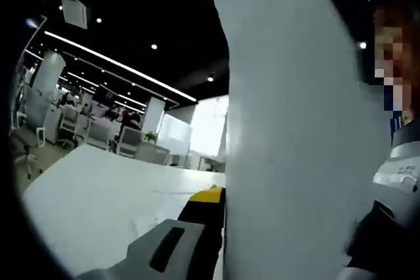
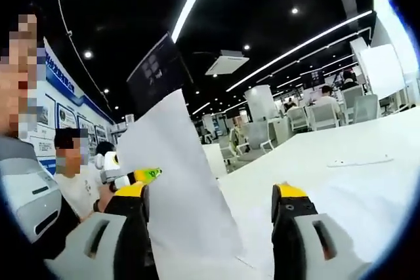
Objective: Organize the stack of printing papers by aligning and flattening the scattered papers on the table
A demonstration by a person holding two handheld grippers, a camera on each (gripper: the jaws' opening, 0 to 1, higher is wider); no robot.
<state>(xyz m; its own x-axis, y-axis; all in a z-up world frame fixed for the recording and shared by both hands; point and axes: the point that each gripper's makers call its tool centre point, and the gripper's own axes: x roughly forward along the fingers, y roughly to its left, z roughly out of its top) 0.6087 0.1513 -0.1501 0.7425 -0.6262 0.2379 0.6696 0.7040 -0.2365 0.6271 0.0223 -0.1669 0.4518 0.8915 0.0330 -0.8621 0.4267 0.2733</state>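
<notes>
White papers (image 1: 289, 136) upright against left gripper (image 1: 220, 227); right gripper (image 2: 210, 211) spread apart.

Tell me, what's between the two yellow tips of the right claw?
In the right gripper view, the upright sheet of paper stands there beside the left tip; the rest is bare white table.

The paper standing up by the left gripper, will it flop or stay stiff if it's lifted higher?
The paper looks thin, so probably floppy and light. It stands nearly upright beside the left gripper, so it may sag or swing once moved. Likely slippery on the table.
</notes>
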